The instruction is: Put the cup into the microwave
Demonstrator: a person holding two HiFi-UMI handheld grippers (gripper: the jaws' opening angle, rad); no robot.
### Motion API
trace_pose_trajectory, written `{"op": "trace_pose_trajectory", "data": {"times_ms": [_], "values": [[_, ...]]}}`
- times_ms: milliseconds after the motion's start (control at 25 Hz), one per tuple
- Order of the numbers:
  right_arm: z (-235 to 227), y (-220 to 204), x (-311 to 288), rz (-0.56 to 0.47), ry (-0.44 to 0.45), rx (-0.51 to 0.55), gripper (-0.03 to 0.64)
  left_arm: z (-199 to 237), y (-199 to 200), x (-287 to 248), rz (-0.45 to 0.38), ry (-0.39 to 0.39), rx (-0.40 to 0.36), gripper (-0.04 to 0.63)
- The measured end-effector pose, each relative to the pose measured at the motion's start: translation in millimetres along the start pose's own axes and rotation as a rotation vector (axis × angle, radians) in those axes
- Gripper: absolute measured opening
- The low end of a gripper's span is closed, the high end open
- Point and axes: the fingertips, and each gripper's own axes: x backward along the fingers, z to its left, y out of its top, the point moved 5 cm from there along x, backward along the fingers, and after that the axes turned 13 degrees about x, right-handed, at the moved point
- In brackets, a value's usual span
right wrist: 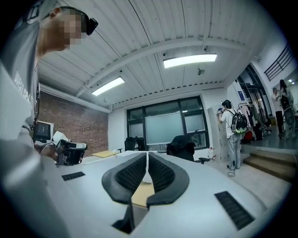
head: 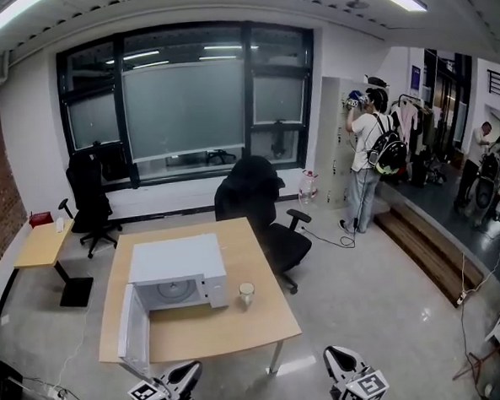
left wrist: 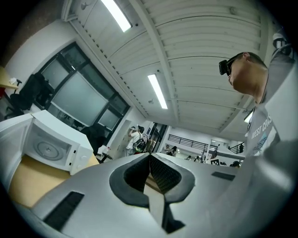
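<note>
The cup stands upright on the counter, mouth up and long axis vertical, just right of the microwave, low centre of the head view. It lies up and right of the left hand-held gripper and up and left of the right hand-held gripper. The left looks slightly nearer, though not by much. Both have their jaws together on nothing. The oven's cavity faces the frame's lower edge, door swung out leftward.
</note>
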Motion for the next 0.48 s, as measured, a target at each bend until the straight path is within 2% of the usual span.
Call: {"op": "trace_pose_trajectory", "data": {"times_ms": [120,320,400,480], "values": [[9,7,-44,0.009,-0.002,0.03,0.023,34,34,-7,-0.009,-0.03,-0.029,0.021],[36,33,-114,-0.001,-0.011,0.073,0.023,88,82,-7,0.007,-0.067,-0.037,0.021],[49,34,-136,-0.009,-0.021,0.091,0.023,106,97,-1,0.01,-0.085,-0.097,0.021],[57,36,-164,-0.029,-0.019,0.142,0.023,125,112,-4,0.007,-0.105,-0.223,0.021]]}}
